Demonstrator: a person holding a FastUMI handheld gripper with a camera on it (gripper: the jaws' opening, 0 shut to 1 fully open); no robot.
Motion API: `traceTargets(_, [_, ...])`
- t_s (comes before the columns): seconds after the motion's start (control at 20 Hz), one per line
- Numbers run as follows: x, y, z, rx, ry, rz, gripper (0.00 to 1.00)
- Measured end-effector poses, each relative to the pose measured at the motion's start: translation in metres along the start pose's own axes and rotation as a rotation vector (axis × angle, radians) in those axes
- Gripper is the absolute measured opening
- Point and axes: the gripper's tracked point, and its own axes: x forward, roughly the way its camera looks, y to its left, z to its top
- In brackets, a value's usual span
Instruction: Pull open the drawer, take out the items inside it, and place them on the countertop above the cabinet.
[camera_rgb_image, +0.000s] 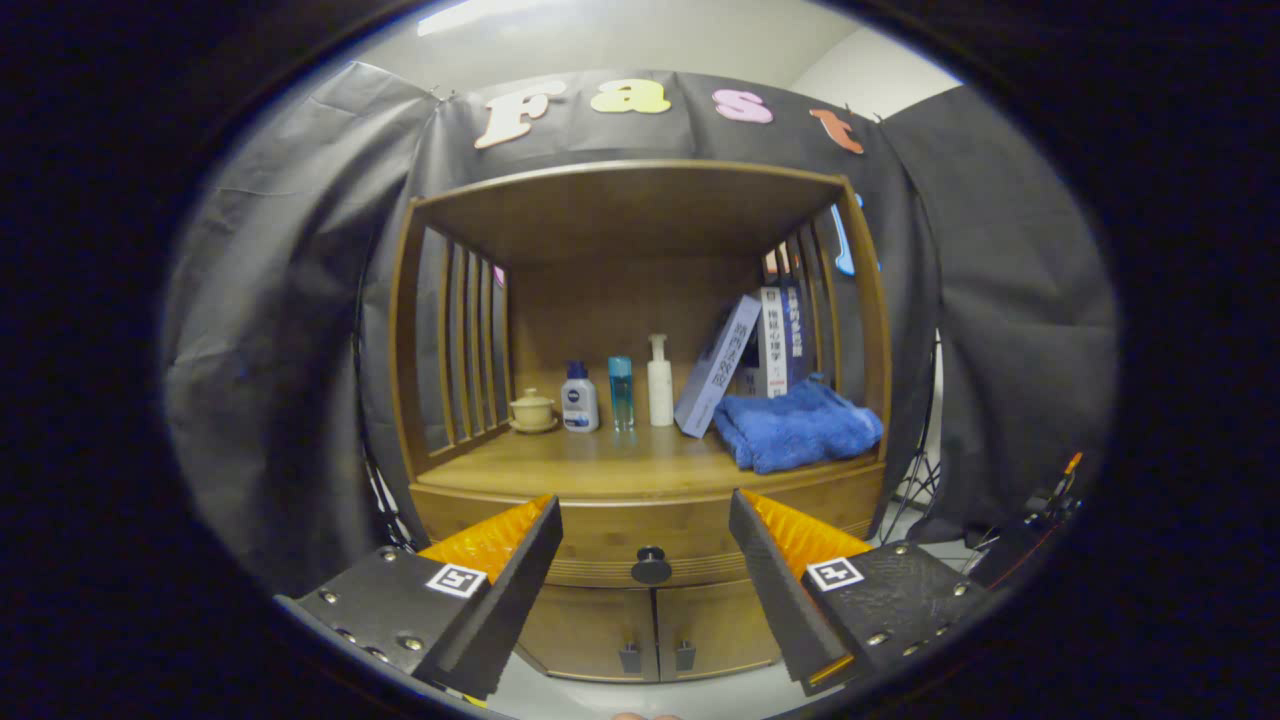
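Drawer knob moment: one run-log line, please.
tool open, ahead of drawer knob | drawer closed | blue towel on countertop

Square black-and-white coded marker (456, 580) fixed on top of one finger of gripper (645, 500); second marker (835, 573) of the same kind on the other finger. No letters or numbers on either. Fingers spread wide apart, gripping nothing, with knob (651, 566) beyond and between them.

White lettering on dark label of bottle (579, 398) on shelf: too small to read.

Vertical printed characters on cover of leaning book (715, 365) and on spine of upright book (772, 340) beside it: present, not legible. No other readable text, brands or numbers on shelf items.
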Motion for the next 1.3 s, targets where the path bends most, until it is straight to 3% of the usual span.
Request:
traceTargets(0.2, [0.056, -0.013, -0.06, 0.037, 0.127, -0.007, 1.0])
traceTargets(0.35, [0.085, -0.029, -0.089, 0.033, 0.142, -0.042, 0.99])
traceTargets(0.45, [0.098, -0.025, -0.104, 0.064, 0.156, -0.011, 0.94])
traceTargets(0.6, [0.112, -0.016, -0.121, 0.015, 0.161, 0.015, 0.92])
traceTargets(0.65, [0.117, -0.007, -0.123, 0.035, 0.168, 0.043, 0.82])
traceTargets(0.85, [0.116, -0.01, -0.119, 0.039, 0.124, -0.037, 0.43])
traceTargets(1.05, [0.116, -0.003, -0.121, 0.008, 0.108, 0.034, 0.39])
traceTargets(1.15, [0.105, -0.003, -0.12, -0.012, 0.111, 0.026, 0.26])
traceTargets(1.3, [0.073, -0.004, -0.123, -0.02, 0.104, 0.022, 0.26])
